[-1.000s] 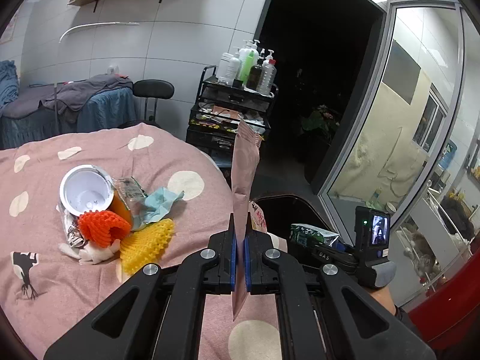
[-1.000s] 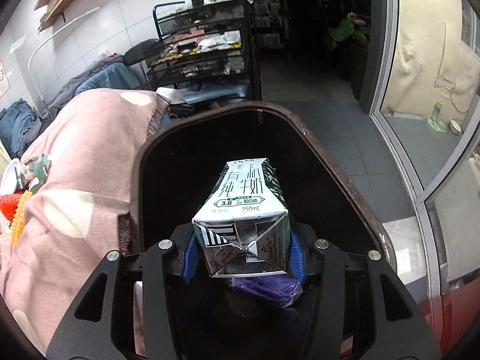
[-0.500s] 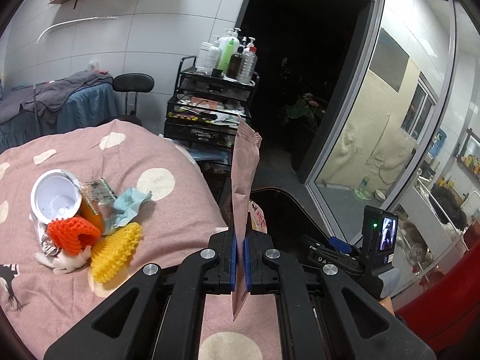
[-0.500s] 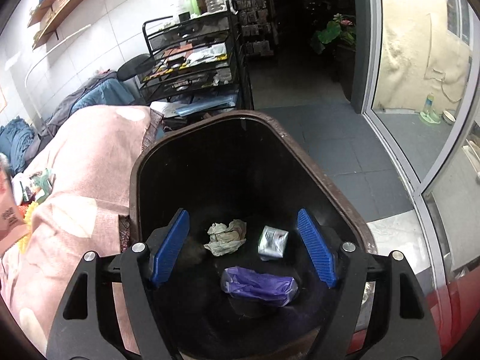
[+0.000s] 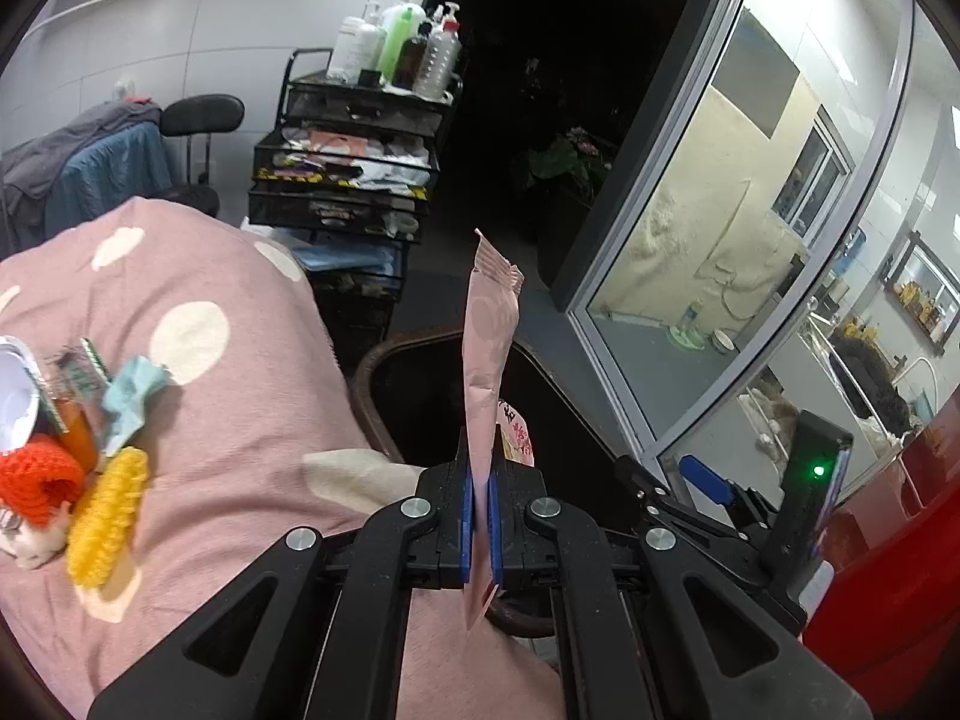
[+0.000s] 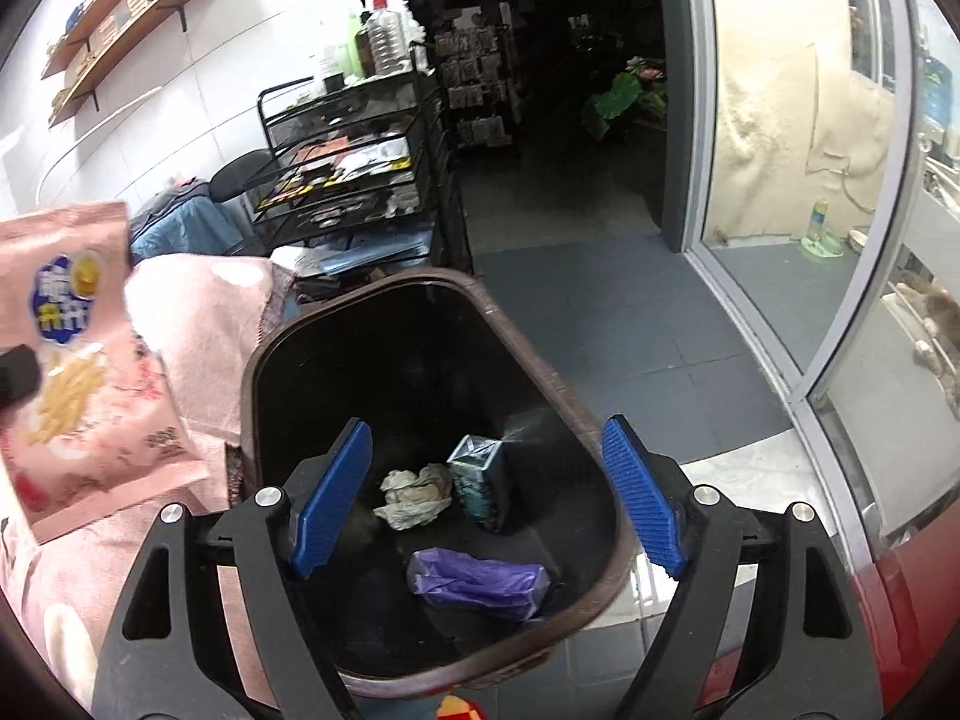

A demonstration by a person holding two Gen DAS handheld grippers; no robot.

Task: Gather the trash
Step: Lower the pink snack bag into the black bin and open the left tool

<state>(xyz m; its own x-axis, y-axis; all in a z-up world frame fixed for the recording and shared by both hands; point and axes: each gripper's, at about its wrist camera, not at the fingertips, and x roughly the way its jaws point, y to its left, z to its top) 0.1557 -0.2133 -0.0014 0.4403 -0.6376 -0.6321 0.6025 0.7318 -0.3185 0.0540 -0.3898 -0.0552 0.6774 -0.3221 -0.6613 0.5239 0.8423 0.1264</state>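
Snack bag (image 5: 487,360) clamped upright in left claw (image 5: 478,531) – right claw (image 6: 489,495) just spread, empty, above bin (image 6: 312,324).

Milk carton dropped, pink packet carried toward the bin

The right tongs (image 6: 489,495) have just been opening and are empty; the milk carton (image 6: 480,483) they held a second ago now lies inside the bin (image 6: 600,588). The left tongs (image 5: 478,531) brought the pink snack packet (image 5: 487,360) from over the bed to above the bin rim.
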